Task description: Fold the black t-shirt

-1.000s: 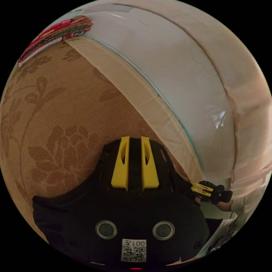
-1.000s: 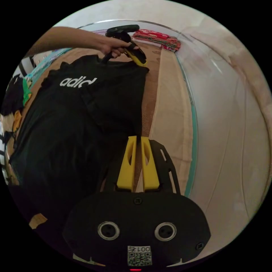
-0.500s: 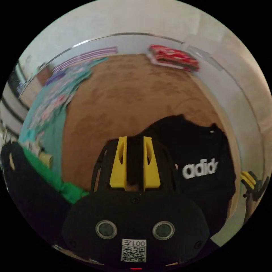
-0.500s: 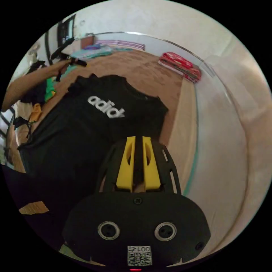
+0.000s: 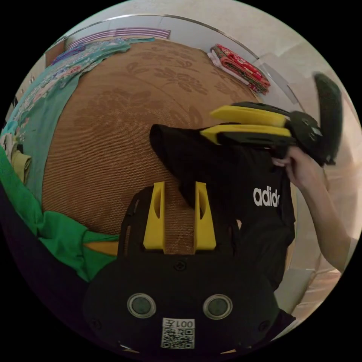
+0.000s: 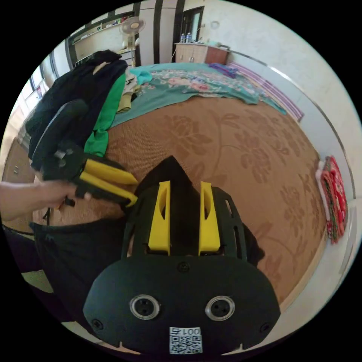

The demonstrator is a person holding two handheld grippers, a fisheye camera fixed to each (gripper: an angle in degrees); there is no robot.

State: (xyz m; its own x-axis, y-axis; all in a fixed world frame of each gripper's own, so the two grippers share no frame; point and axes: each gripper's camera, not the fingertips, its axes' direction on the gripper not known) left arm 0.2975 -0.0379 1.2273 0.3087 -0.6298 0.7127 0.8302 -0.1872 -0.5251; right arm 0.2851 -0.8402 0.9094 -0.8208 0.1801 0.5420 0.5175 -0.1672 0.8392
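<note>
Black t-shirt [image 5: 233, 181], white "adid" lettering (partly hidden)

Brown floral-patterned mat [image 6: 233, 151] spread over the bed. Teal flowered sheet [image 6: 196, 85] laid along its far edge. Red folded cloth stack [image 6: 333, 200] placed at the mat's corner. Green garment [image 6: 103, 117] heaped with dark clothes [image 6: 75, 90] beside the mat.

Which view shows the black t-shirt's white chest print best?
Left gripper view: the white chest print faces the camera on the black t-shirt, beside the right gripper. Right gripper view shows plain black fabric.
</note>
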